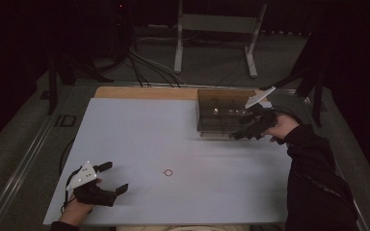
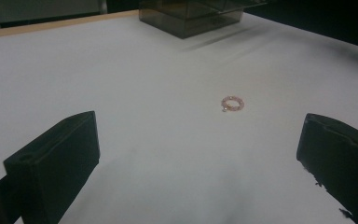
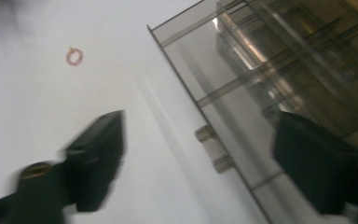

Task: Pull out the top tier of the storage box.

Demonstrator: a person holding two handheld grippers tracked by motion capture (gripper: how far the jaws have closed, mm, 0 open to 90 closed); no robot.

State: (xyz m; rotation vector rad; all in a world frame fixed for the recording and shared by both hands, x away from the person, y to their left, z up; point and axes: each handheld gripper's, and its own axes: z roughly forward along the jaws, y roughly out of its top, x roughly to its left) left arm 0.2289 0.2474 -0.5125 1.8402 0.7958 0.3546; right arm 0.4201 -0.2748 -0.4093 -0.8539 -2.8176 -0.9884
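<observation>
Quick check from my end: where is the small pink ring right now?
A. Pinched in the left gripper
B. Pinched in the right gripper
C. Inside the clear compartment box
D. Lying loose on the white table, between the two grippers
D. The small pink ring lies alone on the white table, apart from the open left gripper and the clear compartment box.

The right gripper (image 3: 196, 163) is looking blurry, and the box (image 3: 279, 88) is getting cut off at the edge.
</observation>
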